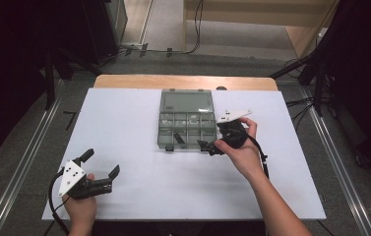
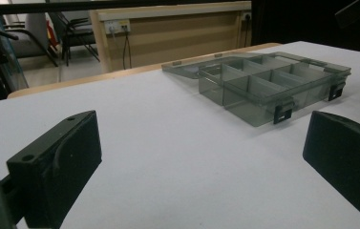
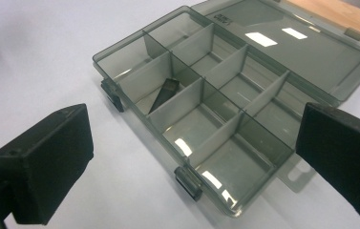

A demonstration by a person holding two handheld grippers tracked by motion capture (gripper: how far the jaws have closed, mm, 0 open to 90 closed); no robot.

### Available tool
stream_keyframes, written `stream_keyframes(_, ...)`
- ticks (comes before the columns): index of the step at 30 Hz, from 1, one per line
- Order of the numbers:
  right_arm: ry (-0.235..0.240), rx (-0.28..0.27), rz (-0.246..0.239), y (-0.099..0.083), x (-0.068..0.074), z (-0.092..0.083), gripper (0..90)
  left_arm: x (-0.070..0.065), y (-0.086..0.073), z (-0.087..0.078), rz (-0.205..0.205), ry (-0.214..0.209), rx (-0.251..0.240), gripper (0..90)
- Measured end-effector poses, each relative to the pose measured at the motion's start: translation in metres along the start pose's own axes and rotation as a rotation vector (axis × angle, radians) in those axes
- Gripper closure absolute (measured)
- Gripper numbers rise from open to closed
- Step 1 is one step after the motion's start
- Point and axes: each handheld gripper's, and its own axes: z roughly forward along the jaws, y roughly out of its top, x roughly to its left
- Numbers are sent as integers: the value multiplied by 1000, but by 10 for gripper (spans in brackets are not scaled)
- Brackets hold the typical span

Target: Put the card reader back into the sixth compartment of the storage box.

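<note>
A translucent grey compartment box (image 1: 188,146) lies mid-table, its lid (image 1: 187,102) folded flat behind it. A small dark piece (image 3: 163,95) rests slanted in one front compartment and shows as a dark piece (image 1: 177,136) in the high view. My right gripper (image 1: 212,142) hovers at the box's front right corner. In its own view the right gripper (image 3: 192,157) is open and holds nothing, with the box (image 3: 216,133) beyond its jaws. My left gripper (image 1: 103,162) is open near the front left of the table, well away from the box (image 2: 259,109). Bare white surface shows between the left gripper's (image 2: 201,157) jaws.
The white board (image 1: 124,123) covers a wooden table (image 1: 183,81). Two black latches (image 3: 187,183) stick out of the box's front wall. Metal rails (image 1: 343,167) run along both sides of the table. Cables and dark stands crowd the floor behind.
</note>
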Motion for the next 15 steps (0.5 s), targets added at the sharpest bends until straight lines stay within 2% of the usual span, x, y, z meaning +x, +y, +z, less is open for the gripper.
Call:
stream_keyframes(10, -7, -31, 45, -18, -6, -14, 0, 0, 0, 0, 1, 0, 0, 0)
stream_keyframes(15, 2, -47, 52, -29, -9, -19, 0, 0, 0, 0, 2, 0, 0, 0)
